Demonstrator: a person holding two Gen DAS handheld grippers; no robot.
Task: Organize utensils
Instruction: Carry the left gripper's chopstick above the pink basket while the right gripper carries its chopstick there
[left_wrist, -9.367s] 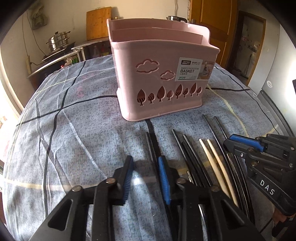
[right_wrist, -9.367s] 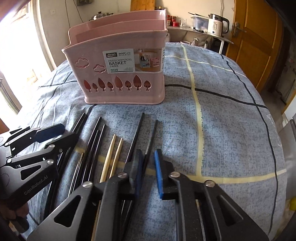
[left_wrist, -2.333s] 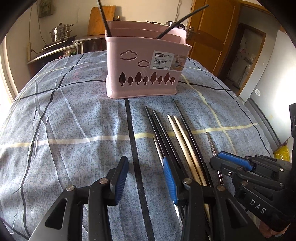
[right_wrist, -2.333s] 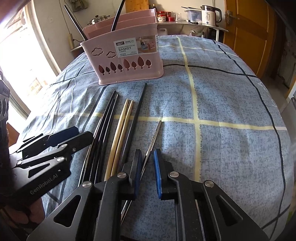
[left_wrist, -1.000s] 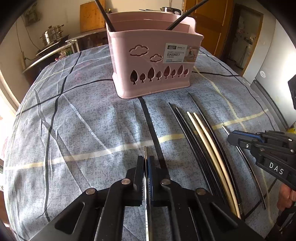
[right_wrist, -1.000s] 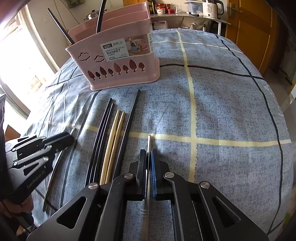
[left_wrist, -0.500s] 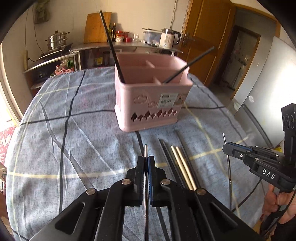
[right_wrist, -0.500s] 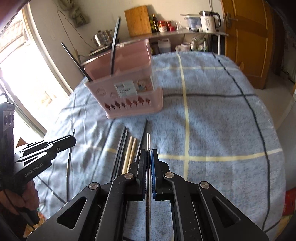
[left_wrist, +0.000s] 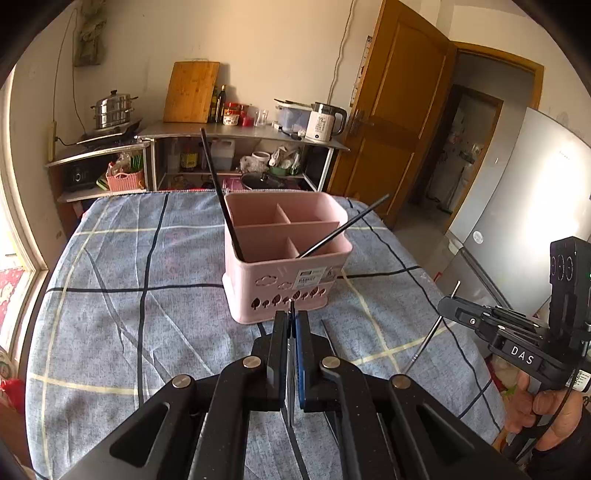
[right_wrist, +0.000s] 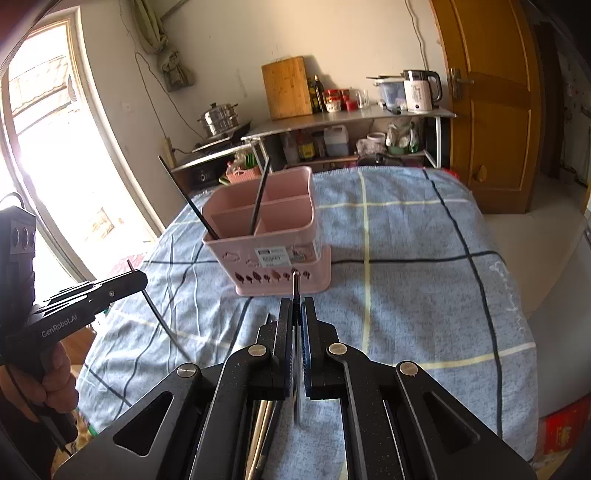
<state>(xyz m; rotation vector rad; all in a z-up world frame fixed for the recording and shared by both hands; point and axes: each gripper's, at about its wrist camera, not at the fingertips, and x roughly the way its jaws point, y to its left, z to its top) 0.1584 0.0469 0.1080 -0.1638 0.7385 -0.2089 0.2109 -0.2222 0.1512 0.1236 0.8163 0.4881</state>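
Above the cloth-covered tabletop (left_wrist: 110, 295), the pink basket (left_wrist: 284, 280) already holds two black chopsticks (left_wrist: 218, 192). The left gripper (left_wrist: 291, 325) and right gripper (right_wrist: 296, 314) each hover short of it, jaws clenched on one slim metal chopstick (right_wrist: 295, 284); tipping each upright over a compartment should seat it.

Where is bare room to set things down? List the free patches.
Bare cloth lies left of the pink basket and right of it. Its two back compartments are empty. Crowded: loose chopsticks on the near side.
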